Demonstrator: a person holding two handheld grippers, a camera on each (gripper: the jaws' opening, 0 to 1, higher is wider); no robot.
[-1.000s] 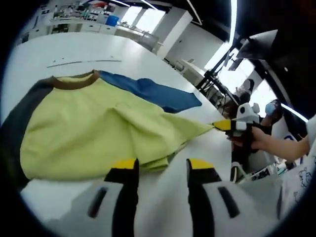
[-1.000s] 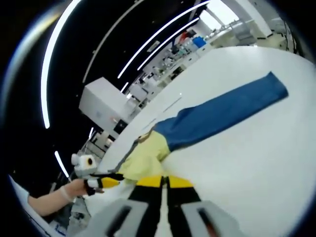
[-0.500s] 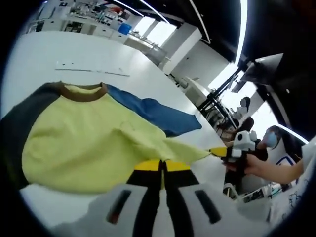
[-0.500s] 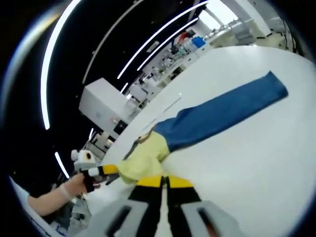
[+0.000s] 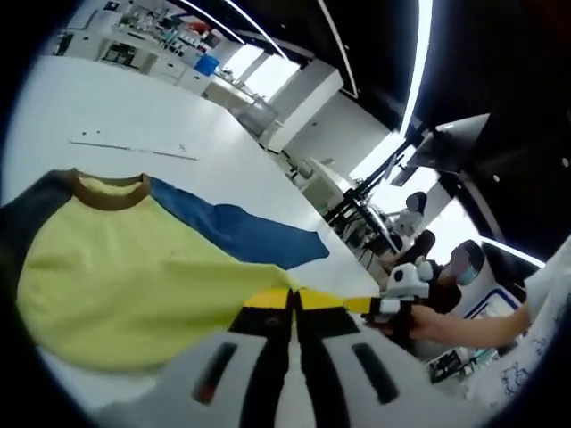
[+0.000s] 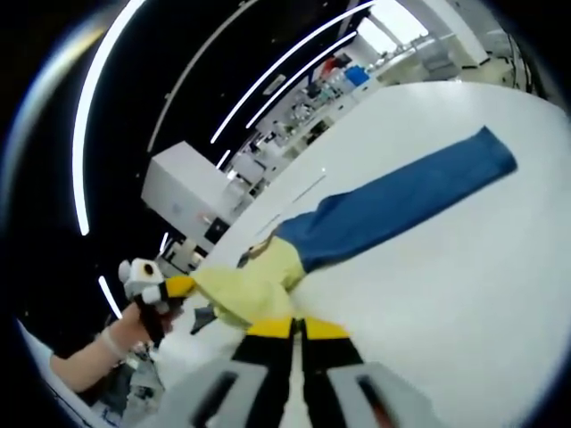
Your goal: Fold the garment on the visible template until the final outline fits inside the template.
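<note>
On the white table point(image 5: 107, 107) lies the yellow garment point(image 5: 116, 285) with its blue sleeve point(image 6: 401, 201) spread out, its hem pinched by my left gripper point(image 5: 293, 299) and right gripper point(image 6: 297, 328).

The garment point(image 5: 125, 285) is a long-sleeved shirt with a yellow-green body, a brown collar point(image 5: 107, 189), one blue sleeve point(image 6: 401, 201) and one dark grey sleeve point(image 5: 22, 218). It lies mostly flat on the white table point(image 6: 464, 294), collar pointing away in the left gripper view. The blue sleeve stretches out straight across the table. The hem edge is lifted off the surface and pulled taut between two points, with the yellow fabric bunched there.
</note>
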